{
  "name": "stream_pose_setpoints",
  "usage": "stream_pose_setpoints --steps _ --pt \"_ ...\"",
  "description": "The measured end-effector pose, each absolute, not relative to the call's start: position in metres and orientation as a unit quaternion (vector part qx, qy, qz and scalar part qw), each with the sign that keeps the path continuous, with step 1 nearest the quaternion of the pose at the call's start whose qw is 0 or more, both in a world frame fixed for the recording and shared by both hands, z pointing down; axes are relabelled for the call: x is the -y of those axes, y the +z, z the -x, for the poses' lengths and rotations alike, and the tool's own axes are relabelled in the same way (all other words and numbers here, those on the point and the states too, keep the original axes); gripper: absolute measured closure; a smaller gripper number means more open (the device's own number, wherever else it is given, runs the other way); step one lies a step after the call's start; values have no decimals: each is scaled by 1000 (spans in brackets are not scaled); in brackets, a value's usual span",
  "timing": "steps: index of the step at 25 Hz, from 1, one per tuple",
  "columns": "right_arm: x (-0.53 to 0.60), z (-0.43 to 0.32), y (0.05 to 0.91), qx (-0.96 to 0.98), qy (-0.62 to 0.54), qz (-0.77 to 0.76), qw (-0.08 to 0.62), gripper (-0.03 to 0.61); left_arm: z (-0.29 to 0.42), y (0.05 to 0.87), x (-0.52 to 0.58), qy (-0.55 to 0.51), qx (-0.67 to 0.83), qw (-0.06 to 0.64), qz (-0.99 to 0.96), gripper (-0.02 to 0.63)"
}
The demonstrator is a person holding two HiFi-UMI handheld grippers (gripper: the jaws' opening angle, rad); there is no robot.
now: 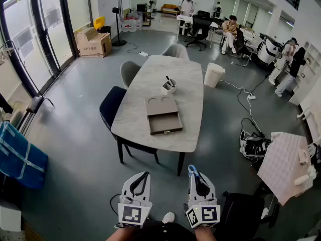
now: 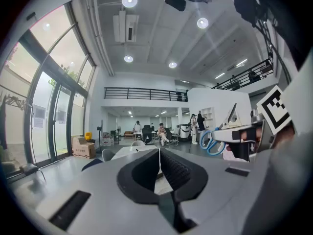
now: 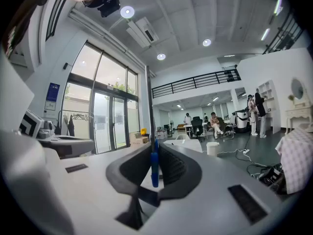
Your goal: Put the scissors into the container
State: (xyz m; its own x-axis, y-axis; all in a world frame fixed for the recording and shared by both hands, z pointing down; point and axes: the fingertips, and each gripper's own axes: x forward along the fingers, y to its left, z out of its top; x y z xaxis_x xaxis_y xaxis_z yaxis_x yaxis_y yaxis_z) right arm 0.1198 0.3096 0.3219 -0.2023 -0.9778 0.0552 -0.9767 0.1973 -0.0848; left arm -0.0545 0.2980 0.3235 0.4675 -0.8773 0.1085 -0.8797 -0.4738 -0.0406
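I stand a few steps short of a marble table [image 1: 186,92]. On it sit a small white container [image 1: 169,87] with dark pens in it and a flat brown box [image 1: 162,115] with its drawer pulled out. Low in the head view, my right gripper [image 1: 197,176] is shut on a pair of scissors [image 1: 192,170] with blue handles. In the right gripper view the scissors [image 3: 154,166] stand upright between the pads. From the left gripper view the scissors [image 2: 215,138] show off to the right. My left gripper [image 1: 140,180] is shut and holds nothing, its pads [image 2: 159,161] pressed together.
Grey and dark chairs [image 1: 111,106] stand along the table's left and far sides. A white bin [image 1: 213,75] is at its right, with cables on the floor. A checkered cloth [image 1: 283,164] covers a table at right. Cardboard boxes [image 1: 93,42] and several seated people [image 1: 230,31] are at the back.
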Motion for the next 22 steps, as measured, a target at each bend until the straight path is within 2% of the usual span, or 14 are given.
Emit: stream_pose_setpoints --steps 11,22 --pt "-301 -115 325 -776 -53 629 7 538 58 332 -291 57 510 16 -858 597" --pt "-285 -91 335 -760 -71 646 17 538 91 334 -274 63 495 14 -866 597"
